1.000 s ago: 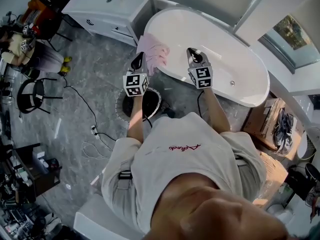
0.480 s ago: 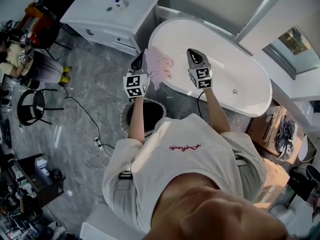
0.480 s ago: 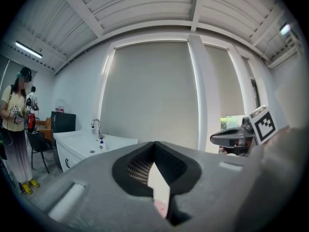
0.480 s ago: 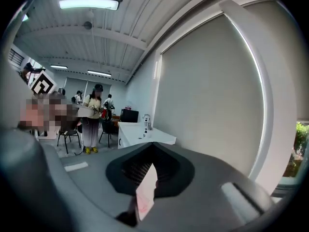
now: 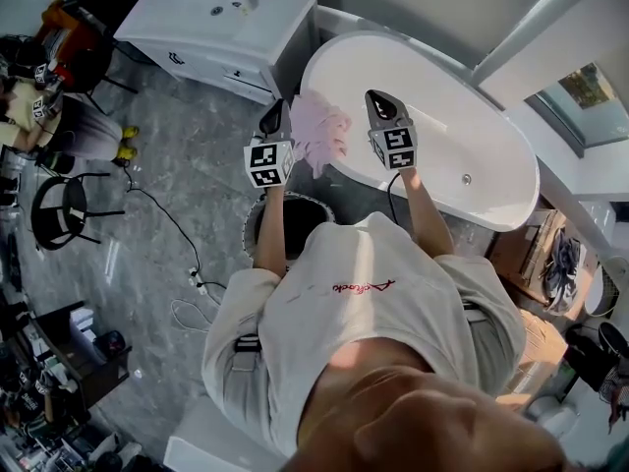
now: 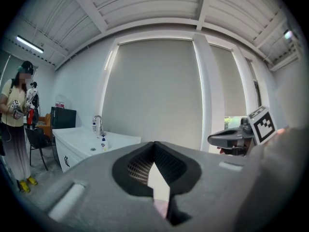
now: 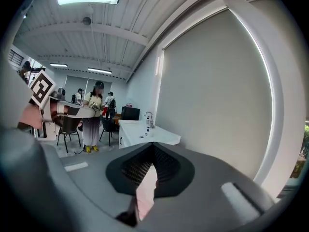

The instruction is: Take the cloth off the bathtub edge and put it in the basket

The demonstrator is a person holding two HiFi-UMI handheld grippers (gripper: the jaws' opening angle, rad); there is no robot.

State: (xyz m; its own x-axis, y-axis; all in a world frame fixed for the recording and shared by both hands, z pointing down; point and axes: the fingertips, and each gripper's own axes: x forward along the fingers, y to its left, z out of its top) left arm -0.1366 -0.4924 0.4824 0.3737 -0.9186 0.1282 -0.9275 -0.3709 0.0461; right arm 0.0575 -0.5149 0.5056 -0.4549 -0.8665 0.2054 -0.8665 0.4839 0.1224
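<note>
Left claw (image 5: 276, 115) is clenching one side of the pink cloth (image 5: 319, 136); a sliver of it is showing low between the closed jaws in the left gripper view. Right claw (image 5: 379, 102) is gripping the opposite side, with pink fabric pinched between its shut jaws. Cloth is hanging bunched between both claws over the near edge of the white bathtub (image 5: 472, 136); contact with the rim cannot be determined. Round basket (image 5: 300, 219) is standing on the floor just beside the tub, under the person's left arm
</note>
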